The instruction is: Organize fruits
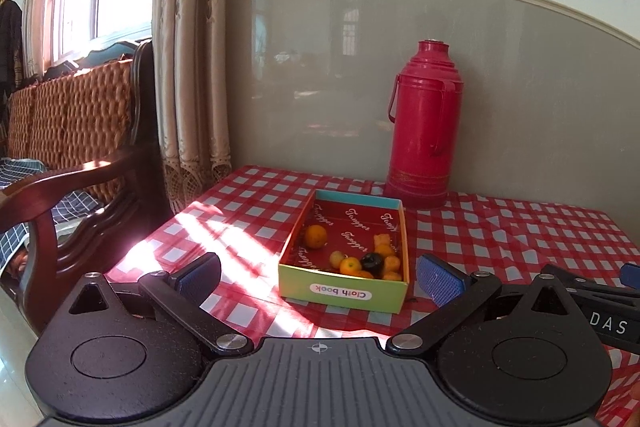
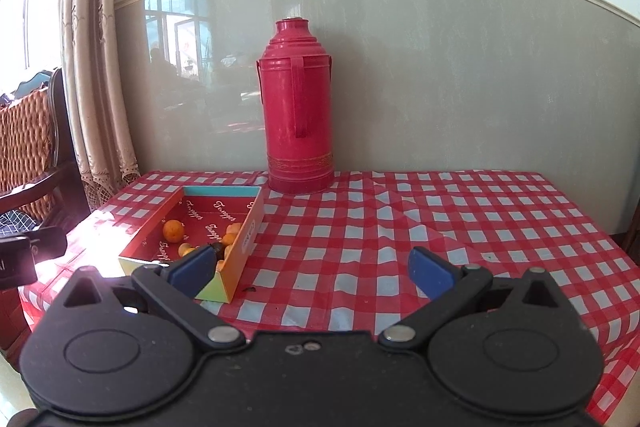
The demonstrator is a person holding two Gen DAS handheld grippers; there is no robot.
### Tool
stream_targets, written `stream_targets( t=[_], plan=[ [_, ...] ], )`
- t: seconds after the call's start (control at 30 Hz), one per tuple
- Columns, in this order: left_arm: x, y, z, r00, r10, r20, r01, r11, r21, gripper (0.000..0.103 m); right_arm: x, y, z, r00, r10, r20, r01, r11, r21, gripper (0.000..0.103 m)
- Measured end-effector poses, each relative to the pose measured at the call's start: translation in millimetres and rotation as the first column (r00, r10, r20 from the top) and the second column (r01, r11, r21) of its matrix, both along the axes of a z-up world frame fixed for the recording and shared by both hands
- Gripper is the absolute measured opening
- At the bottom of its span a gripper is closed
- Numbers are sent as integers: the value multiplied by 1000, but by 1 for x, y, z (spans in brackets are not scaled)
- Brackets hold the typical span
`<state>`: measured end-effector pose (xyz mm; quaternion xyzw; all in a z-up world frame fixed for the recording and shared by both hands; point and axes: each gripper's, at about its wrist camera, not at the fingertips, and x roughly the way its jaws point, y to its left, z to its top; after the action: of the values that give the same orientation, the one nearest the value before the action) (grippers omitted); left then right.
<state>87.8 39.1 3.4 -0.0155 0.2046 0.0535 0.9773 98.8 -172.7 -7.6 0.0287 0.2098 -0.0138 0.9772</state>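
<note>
Left wrist view shows my left gripper (image 1: 318,277) spread wide with nothing between its blue pads, hanging over the near edge of the table (image 1: 520,227) with its red checked cloth. Just beyond it sits the open box (image 1: 344,293), and the fruits (image 1: 362,261) lie inside: a cluster of small orange pieces and one dark one at its near end, one orange (image 1: 315,236) apart on the left. My right gripper (image 2: 314,273) also stands wide and empty, to the right of the box. A red thermos (image 2: 298,107) stands upright by the far wall.
</note>
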Motion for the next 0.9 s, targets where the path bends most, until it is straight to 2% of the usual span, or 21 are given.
stream_targets(
  t=[0.37,0.53,0.67,0.8,0.9],
  plan=[
    [10,-7,-8,1000,-12,-22,12,1000,15,103,4,0,-4,1000,-4,-4,4,1000,1,97],
    [16,-6,-13,998,-38,-58,37,999,-8,103,4,-1,-6,1000,-5,1,5,1000,-2,97],
    [17,-12,-14,999,-22,-32,24,998,60,103,4,0,-6,1000,-7,10,7,1000,-10,97],
    [11,-10,-12,1000,-5,23,4,999,38,103,5,1,-5,1000,-4,18,4,1000,-12,97],
    [10,-9,-10,999,0,36,-2,999,50,102,5,3,-5,1000,-1,20,1,1000,-15,97]
  ],
)
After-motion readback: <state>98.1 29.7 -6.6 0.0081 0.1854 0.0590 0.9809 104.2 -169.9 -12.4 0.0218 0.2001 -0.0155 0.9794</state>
